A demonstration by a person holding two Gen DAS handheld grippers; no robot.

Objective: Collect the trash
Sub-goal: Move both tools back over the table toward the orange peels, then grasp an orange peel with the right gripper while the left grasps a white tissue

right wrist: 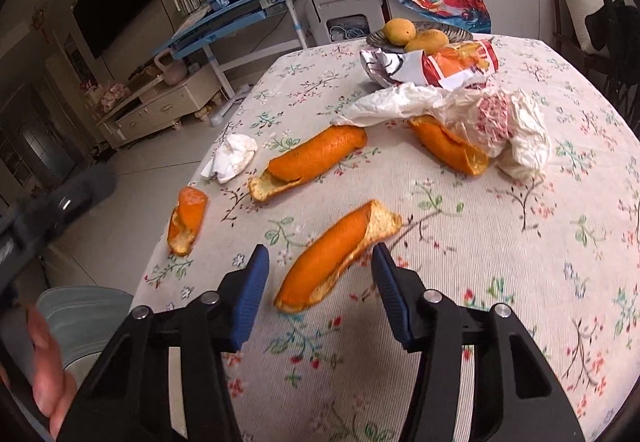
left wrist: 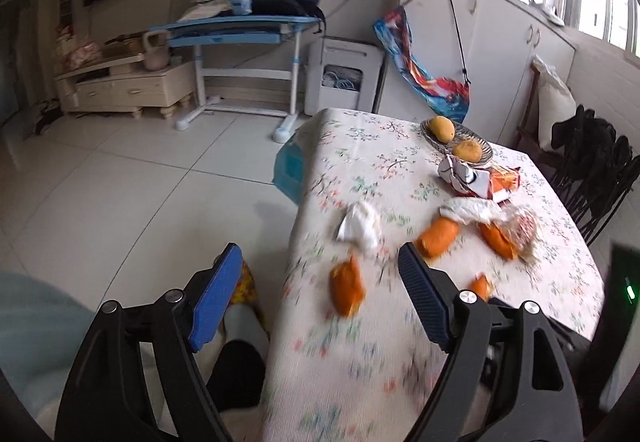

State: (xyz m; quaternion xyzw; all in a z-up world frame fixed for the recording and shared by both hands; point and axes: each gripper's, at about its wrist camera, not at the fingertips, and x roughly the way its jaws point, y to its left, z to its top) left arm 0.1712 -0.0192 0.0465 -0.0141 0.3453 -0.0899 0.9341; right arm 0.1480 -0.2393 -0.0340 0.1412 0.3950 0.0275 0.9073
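Several orange peels lie on the floral tablecloth [right wrist: 480, 242]. My right gripper [right wrist: 320, 262] is open, its fingers on either side of the near end of the closest peel [right wrist: 336, 254], low over the table. Other peels [right wrist: 312, 161] [right wrist: 186, 219] [right wrist: 448, 143], a crumpled white tissue [right wrist: 232, 157], a white plastic bag [right wrist: 460, 109] and a snack wrapper [right wrist: 432, 65] lie beyond. My left gripper [left wrist: 320, 262] is open and empty over the table's left edge, near a peel [left wrist: 347, 288] and the tissue [left wrist: 360, 226].
A dish with two mangoes [right wrist: 416, 33] stands at the table's far side. A blue bin [left wrist: 290, 169] sits on the floor by the far left edge of the table. Dark chairs [left wrist: 592, 169] stand at the right. A person's leg [left wrist: 240, 342] is below the left gripper.
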